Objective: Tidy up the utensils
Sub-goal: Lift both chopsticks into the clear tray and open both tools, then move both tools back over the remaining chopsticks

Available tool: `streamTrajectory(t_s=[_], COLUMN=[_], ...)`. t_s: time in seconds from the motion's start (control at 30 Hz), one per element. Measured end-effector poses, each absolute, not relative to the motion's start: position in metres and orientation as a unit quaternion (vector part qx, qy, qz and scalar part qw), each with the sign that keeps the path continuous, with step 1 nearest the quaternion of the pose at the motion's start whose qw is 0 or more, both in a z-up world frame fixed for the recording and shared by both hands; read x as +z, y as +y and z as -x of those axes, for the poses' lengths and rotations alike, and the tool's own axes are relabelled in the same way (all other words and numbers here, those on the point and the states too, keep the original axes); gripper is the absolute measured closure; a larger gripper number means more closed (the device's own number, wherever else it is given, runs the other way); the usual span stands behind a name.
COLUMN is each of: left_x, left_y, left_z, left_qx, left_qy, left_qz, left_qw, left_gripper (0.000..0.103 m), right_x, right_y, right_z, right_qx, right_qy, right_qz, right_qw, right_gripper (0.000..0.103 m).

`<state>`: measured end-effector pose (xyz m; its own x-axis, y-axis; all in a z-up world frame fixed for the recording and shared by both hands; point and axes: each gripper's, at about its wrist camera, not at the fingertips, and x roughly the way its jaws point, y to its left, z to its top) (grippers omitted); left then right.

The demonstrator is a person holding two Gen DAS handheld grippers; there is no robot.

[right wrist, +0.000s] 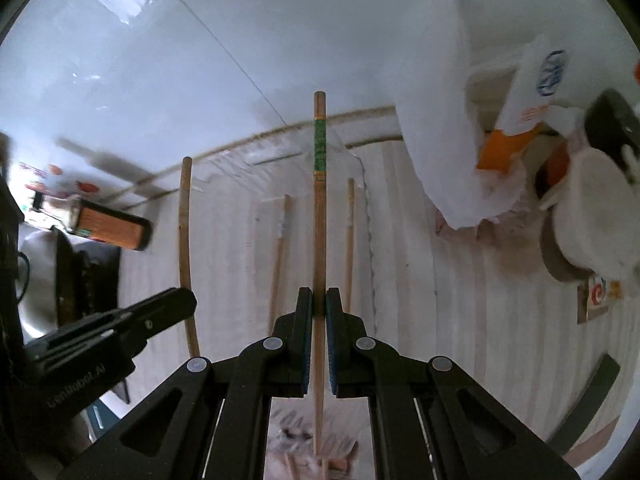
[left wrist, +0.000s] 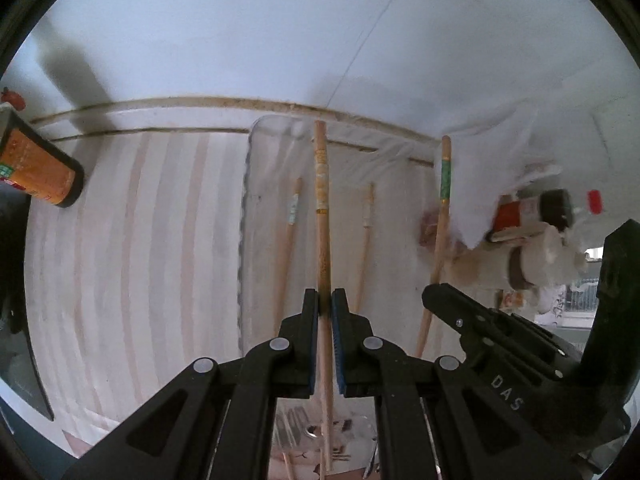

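Chopsticks, wooden, four in view over a striped counter [left wrist: 120, 240]. Item one: chopstick with yellow band [left wrist: 322, 208], clamped between the closed jaws of the left gripper [left wrist: 326, 308], shaft running straight ahead along the fingers, banded end outward. Item two: chopstick with green band [right wrist: 319, 200], clamped likewise in the closed right gripper [right wrist: 319, 306], same alignment. Both tools point steeply down, side by side, each visible in the other's view. Items three and four: two loose chopsticks [left wrist: 289, 248] lying in a clear tray [left wrist: 256, 168] near the counter's back edge, long axes parallel to the held pair. The tray lies directly ahead of and below both grippers; neither hand looks clearly nearer. Next step, by judgement: lowering each held stick lengthwise alongside the loose pair.
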<state>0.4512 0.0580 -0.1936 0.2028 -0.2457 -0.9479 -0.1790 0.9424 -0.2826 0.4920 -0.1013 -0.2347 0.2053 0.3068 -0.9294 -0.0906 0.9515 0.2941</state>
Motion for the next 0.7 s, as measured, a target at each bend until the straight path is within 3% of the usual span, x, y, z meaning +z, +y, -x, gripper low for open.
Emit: streamTrajectory(t_s=[0.1, 0.17, 0.23, 0.3, 0.5, 0.63, 0.7], left_x=[-0.193, -0.186, -0.176, -0.167, -0.145, -0.15, -0.156], left_y=[0.064, 0.063, 0.065, 0.069, 0.079, 0.08, 0.079], left_z=[-0.45, -0.444, -0.436, -0.429, -0.382, -0.351, -0.337], left_qx=[-0.013, -0.002, 0.016, 0.04, 0.102, 0.12, 0.122], left_qy=[0.631, 0.623, 0.613, 0.595, 0.518, 0.511, 0.514], left_qz=[0.169, 0.15, 0.128, 0.109, 0.071, 0.055, 0.054], left_qw=[0.757, 0.768, 0.78, 0.795, 0.846, 0.849, 0.847], left_gripper=[0.096, 0.093, 0.081, 0.056, 0.005, 0.0, 0.0], right_x=[-0.245, -0.244, -0.237, -0.227, -0.197, -0.192, -0.194], right_y=[-0.103, -0.105, -0.109, -0.113, -0.13, -0.141, -0.143], right_z=[-0.499, -0.498, -0.494, -0.488, -0.448, -0.413, -0.396], right_qx=[0.126, 0.121, 0.118, 0.112, 0.093, 0.092, 0.092], right_qy=[0.629, 0.626, 0.617, 0.606, 0.562, 0.535, 0.53], right_qz=[-0.089, -0.083, -0.083, -0.073, -0.048, -0.06, -0.065], right_qw=[0.762, 0.766, 0.773, 0.784, 0.821, 0.838, 0.84], right_gripper=[0.093, 0.085, 0.071, 0.069, 0.051, 0.04, 0.039])
